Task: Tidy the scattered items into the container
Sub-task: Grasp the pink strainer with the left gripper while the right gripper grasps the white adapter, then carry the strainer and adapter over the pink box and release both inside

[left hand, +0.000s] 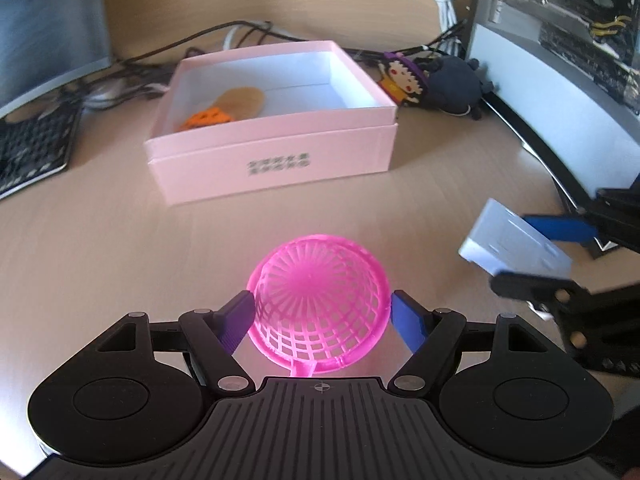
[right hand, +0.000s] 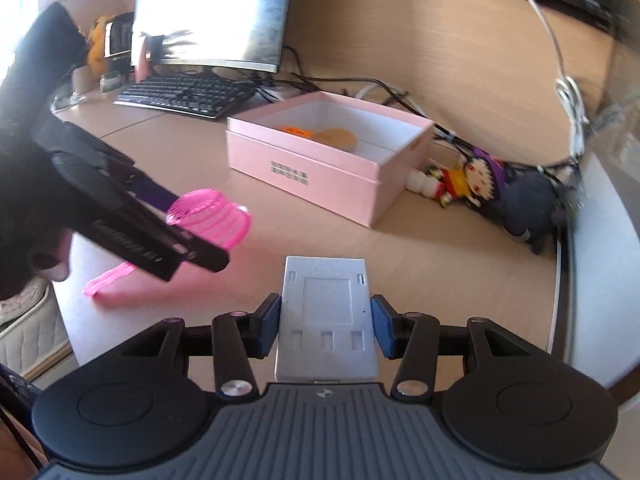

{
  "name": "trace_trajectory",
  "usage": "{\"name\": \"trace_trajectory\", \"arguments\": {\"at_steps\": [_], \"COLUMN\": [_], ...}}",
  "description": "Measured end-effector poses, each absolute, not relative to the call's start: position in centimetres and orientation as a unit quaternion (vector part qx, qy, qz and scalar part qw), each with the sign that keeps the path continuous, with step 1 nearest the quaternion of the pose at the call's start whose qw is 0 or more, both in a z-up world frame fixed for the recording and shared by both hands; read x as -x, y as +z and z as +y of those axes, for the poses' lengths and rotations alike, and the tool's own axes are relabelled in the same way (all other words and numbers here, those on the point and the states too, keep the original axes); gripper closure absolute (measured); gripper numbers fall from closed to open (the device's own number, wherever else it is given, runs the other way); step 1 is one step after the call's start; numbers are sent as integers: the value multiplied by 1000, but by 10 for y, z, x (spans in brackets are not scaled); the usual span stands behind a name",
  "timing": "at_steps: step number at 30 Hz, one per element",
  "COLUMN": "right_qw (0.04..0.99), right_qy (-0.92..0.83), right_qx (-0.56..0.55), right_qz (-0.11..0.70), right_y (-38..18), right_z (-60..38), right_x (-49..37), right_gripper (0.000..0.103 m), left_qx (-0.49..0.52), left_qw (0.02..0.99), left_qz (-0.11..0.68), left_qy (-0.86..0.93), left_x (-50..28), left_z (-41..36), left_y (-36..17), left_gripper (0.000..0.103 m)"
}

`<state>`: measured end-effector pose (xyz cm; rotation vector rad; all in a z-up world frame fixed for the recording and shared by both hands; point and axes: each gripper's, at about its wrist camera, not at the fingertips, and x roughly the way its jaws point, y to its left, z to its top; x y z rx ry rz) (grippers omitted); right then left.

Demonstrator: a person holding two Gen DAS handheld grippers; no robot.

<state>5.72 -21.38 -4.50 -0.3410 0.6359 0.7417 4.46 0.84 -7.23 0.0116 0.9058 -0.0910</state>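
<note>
light wood desk (left hand: 120,240), glaring monitor (right hand: 212,12), black keyboard (right hand: 184,94), tangled cables (left hand: 240,36), computer case (left hand: 560,60)

Bare desk (left hand: 120,240) before pink box (left hand: 280,160)

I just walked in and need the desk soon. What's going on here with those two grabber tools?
A person is tidying loose items into the open pink cardboard box, using a gripper in each hand. The left gripper has closed around a pink plastic mesh strainer; the right gripper holds a flat silver-grey rectangular case. An orange item and a tan round piece already lie in the box. Cartoon figure toys sit beside it.
</note>
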Motion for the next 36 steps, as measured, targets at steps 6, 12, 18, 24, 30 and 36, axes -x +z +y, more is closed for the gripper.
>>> {"name": "trace_trajectory", "arguments": {"at_steps": [6,12,18,24,30,36], "right_qw": [861,861,865,877,892,915], "right_qy": [371,373,362,342,321,294], "right_qx": [182,187,187,184,178,171], "right_qz": [295,292,291,284,264,216], "right_y": [-38,-31,-28,-22,-10,19], "right_z": [-193,-175,-162,-159,-154,-147], "right_x": [-58,-60,-60,-62,-72,-96], "right_gripper": [55,55,55,55,55,55], "left_qx": [13,13,19,10,-1,9], "left_qw": [900,902,901,904,910,926], "left_qz": [435,429,428,417,396,351], "left_qy": [-38,-51,-70,-94,-119,-141], "left_x": [-23,-16,-19,-29,-54,-98], "left_z": [26,36,46,52,54,64], "left_y": [-62,-57,-54,-46,-30,7], "left_gripper": [24,24,24,24,24,24]}}
